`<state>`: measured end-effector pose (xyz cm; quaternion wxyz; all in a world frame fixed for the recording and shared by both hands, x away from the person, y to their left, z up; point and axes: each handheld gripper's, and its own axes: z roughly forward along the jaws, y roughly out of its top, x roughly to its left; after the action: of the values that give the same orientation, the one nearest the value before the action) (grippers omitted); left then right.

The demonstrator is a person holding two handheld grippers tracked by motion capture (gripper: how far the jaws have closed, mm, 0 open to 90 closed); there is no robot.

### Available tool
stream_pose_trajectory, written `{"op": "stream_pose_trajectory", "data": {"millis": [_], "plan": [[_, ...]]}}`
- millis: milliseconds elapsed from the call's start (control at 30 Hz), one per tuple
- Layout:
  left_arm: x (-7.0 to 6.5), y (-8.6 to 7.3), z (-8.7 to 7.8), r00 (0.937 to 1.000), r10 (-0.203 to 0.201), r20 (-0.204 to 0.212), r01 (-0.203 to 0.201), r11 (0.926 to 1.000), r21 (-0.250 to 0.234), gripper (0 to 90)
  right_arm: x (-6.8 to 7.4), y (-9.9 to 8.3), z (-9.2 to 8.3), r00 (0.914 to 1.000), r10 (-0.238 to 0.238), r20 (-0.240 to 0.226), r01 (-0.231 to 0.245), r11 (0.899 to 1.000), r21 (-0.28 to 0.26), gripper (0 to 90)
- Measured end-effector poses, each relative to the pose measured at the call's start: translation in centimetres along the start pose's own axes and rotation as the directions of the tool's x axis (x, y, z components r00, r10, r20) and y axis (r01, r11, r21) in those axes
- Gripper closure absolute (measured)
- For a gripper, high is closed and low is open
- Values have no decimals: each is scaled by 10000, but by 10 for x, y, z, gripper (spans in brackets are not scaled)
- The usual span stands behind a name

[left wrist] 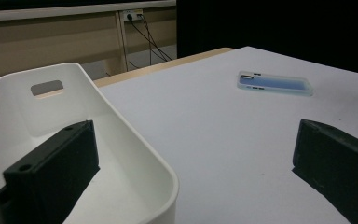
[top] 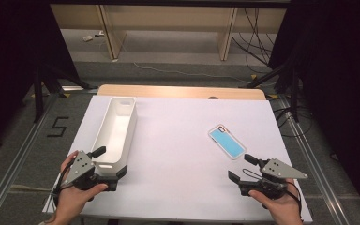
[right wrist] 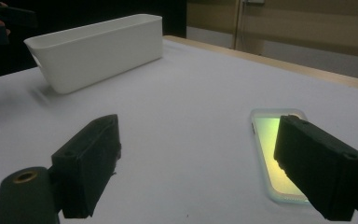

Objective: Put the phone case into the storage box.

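One white table carries two loose things: a long white bin on its left side and a phone in a clear case, blue back up, on the right — well apart from each other. The bin is empty and has a handle slot in its end wall, which the left gripper view looks straight at.

Two hands come in from the near edge, each wrapped around one gripper and holding it low and roughly level. The left gripper sits at the bin's near end with its jaws spread wide, one jaw inside the bin and the other out over the table; the pads press on nothing. The right gripper stands just short of the phone — jaws wide too, empty. In the right gripper view one jaw overlaps the phone's near part, and the bin's long outer wall shows beyond.
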<state>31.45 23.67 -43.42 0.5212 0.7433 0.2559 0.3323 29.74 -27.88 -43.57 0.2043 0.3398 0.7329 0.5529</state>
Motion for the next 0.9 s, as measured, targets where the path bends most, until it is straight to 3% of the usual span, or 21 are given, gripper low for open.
{"op": "stream_pose_trajectory", "data": {"millis": [167, 300, 400, 567, 600, 633, 700, 767, 800, 900], "plan": [[1, 0, -1, 10000, -14, -14, 14, 10000, -2, 0, -4, 0, -3, 9996, -41, 274, 40, 10000, 36, 160], [0, 1, -1, 10000, -25, -28, 24, 10000, -59, 0, -7, 2, -5, 9990, -110, 426, 102, 9998, 179, 213], [1, 0, -3, 10000, -57, -47, 57, 9999, -119, 0, -15, 10, -6, 9953, -280, 928, 292, 9995, -122, 397], [0, 0, -5, 9999, -85, -56, 84, 9998, -164, 0, -29, 21, -4, 9915, -29, 1298, 62, 9997, -250, 651], [0, 0, -5, 9999, -85, -56, 84, 9998, -164, 0, -29, 21, -4, 9915, -29, 1298, 62, 9997, -250, 651], [0, 1, -6, 9999, -103, -66, 102, 9998, -160, 0, -37, 28, -1, 9839, -510, 1710, 586, 9975, -397, 762], [0, 1, -5, 9999, -101, -61, 100, 9998, -162, 0, -40, 30, 1, 9848, -457, 1677, 525, 9980, -359, 794], [-1, 1, -5, 9999, -106, -56, 105, 9998, -174, 0, -48, 37, 8, 9787, -375, 2019, 379, 9993, 21, 900], [-1, 1, -5, 9999, -106, -56, 105, 9998, -174, 0, -48, 37, 8, 9787, -375, 2019, 379, 9993, 21, 900], [0, 1, -5, 9999, -101, -73, 100, 9998, -175, 0, -56, 40, 20, 9758, -344, 2162, 198, 9974, 693, 900]]}}
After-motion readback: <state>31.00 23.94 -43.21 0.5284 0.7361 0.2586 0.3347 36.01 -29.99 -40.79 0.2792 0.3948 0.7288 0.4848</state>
